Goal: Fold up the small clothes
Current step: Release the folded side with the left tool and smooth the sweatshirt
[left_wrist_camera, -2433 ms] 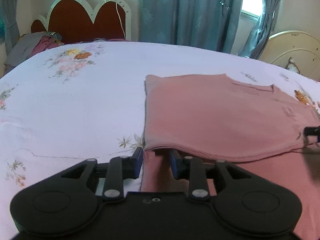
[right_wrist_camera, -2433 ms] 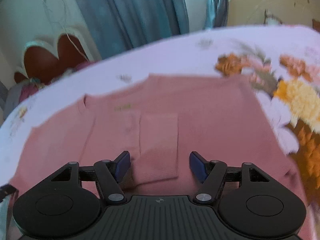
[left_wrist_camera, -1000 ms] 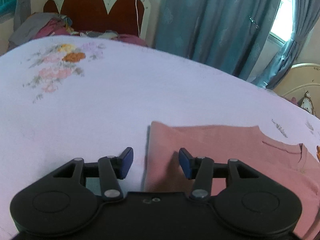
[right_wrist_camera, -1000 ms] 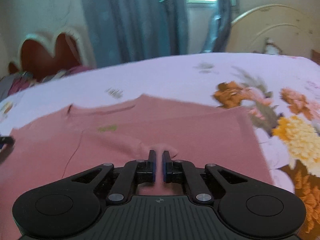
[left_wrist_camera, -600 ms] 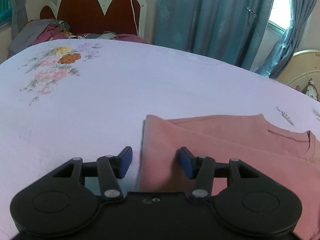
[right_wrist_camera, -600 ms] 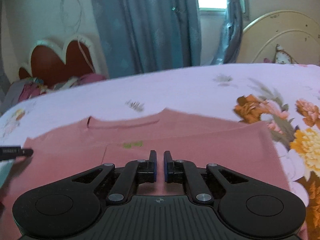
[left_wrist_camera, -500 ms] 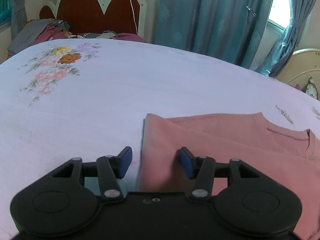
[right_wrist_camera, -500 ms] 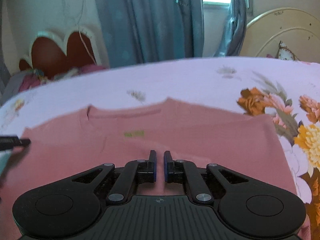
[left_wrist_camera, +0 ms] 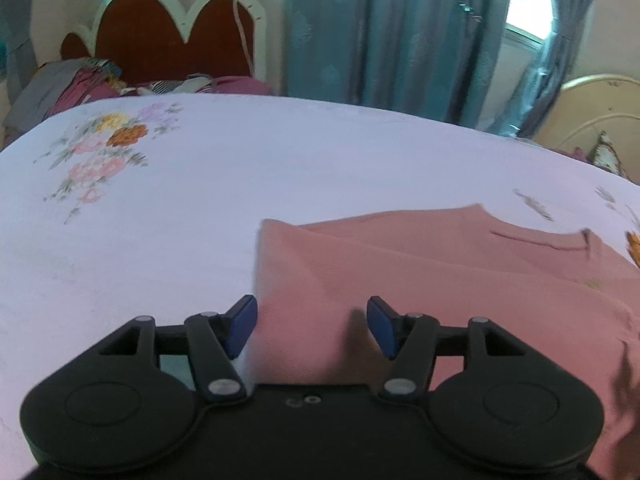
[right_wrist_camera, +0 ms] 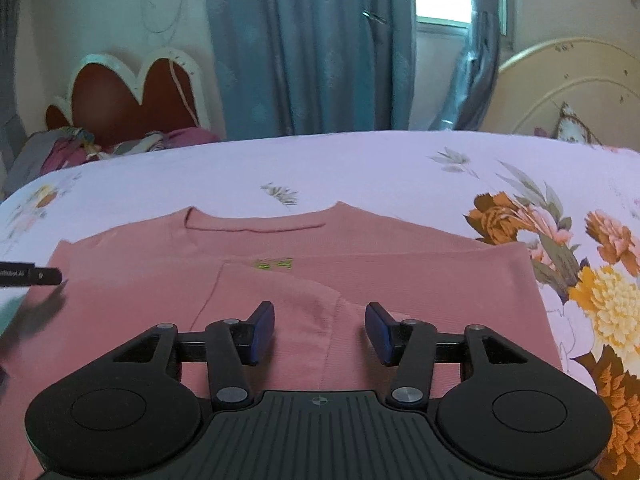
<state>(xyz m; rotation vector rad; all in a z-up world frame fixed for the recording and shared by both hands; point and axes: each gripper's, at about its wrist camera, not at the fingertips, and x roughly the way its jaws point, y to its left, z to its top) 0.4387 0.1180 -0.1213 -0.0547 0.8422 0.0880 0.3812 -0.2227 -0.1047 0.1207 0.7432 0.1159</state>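
Observation:
A pink knitted top point(left_wrist_camera: 440, 272) point(right_wrist_camera: 360, 264) lies folded on the floral bedsheet, its neckline at the far edge. In the left wrist view my left gripper point(left_wrist_camera: 312, 326) hangs over the top's left folded edge. Its jaws are opening, and the cloth lies below them without touching the pads. In the right wrist view my right gripper point(right_wrist_camera: 320, 332) is over the folded sleeve near the middle. Its jaws are opening too and hold nothing. A tip of the left gripper point(right_wrist_camera: 38, 276) shows at the left edge of the right wrist view.
The white bedsheet point(left_wrist_camera: 200, 208) with flower prints spreads wide to the left and beyond the top. A red scalloped headboard point(left_wrist_camera: 168, 36) and a heap of clothes point(left_wrist_camera: 76, 84) stand at the far left. Blue curtains point(right_wrist_camera: 304, 52) hang behind. A cream headboard point(right_wrist_camera: 560, 92) is at the far right.
The right gripper, which was shut on the pink cloth, has opened and let it go. The left gripper has opened a little wider. Both have drawn back slightly from the top.

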